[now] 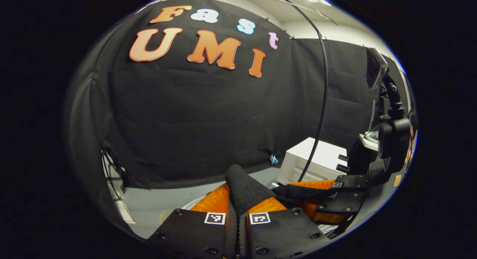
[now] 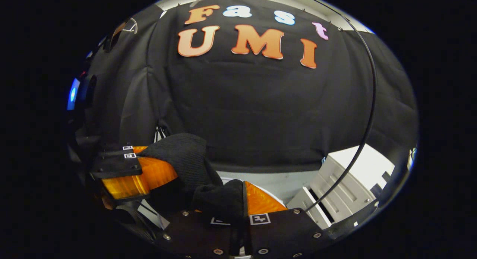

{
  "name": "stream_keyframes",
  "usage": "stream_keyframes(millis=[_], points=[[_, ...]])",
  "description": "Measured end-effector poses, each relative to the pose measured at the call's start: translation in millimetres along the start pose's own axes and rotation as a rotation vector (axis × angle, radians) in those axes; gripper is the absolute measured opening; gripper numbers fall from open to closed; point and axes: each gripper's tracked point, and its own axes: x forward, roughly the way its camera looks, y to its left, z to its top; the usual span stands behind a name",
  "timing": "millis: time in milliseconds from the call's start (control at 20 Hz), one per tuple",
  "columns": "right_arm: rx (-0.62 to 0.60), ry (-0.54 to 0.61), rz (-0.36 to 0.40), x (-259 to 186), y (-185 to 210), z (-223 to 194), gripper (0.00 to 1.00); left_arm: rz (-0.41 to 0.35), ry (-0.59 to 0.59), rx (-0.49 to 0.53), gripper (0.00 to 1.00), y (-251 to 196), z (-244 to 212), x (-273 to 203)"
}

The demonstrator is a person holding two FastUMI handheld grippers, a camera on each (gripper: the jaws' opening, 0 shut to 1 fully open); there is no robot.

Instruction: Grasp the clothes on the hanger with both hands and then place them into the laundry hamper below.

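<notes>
Stretched between both grippers, in front of the booth wall: black knitted garment (image 2: 186, 158). Clamped tight on 1 fold of it, left gripper (image 1: 238, 199). Closed likewise on its other end, right gripper (image 2: 238, 199).

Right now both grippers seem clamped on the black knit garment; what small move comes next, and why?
Probably lower both together toward the hamper, which I cannot make out here. The left gripper pinches the black knit garment between its orange fingers, the right gripper likewise, with cloth bridging the two.
</notes>
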Motion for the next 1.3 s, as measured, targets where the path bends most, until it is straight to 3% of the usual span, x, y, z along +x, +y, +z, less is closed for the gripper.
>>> stream_keyframes(millis=[250,400,750,850,1000,1050,1100,1200,1250,1300], points=[[-0.01,0.176,-0.028,33.3,-5.6,-94.6,0.09,0.05,0.185,-0.079,0.1,28.0,-105.2,17.6],[0.026,0.248,-0.016,52.5,-1.4,-143.5,0.1,0.072,0.256,-0.059,0.1,34.1,-156.3,25.5],[0.122,0.391,0.04,62.5,19.2,-216.9,0.09,0.092,0.404,-0.141,0.07,48.3,-228.0,28.9],[0.115,0.402,0.047,62.8,22.4,-224.7,0.17,0.096,0.415,-0.153,0.14,48.5,-234.8,27.3],[0.113,0.41,0.043,62.0,24.1,-233.4,0.41,0.091,0.441,-0.166,0.17,46.7,-245.1,25.5],[0.123,0.411,0.047,61.6,26.4,-233.7,0.45,0.088,0.44,-0.163,0.23,45.3,-244.4,25.4],[0.134,0.417,0.046,59.6,26.7,-238.8,0.63,0.094,0.431,-0.15,0.32,47.1,-243.4,26.9],[0.143,0.427,0.027,60.3,22.3,-243.7,0.78,0.086,0.409,-0.124,0.55,46.4,-235.1,28.2],[0.14,0.43,0.016,60.6,19.9,-245.6,0.82,0.086,0.404,-0.115,0.61,46.6,-232.2,27.1],[0.141,0.429,0.01,59.8,19.7,-247.1,0.84,0.085,0.404,-0.12,0.92,47.6,-232.3,28.6]])
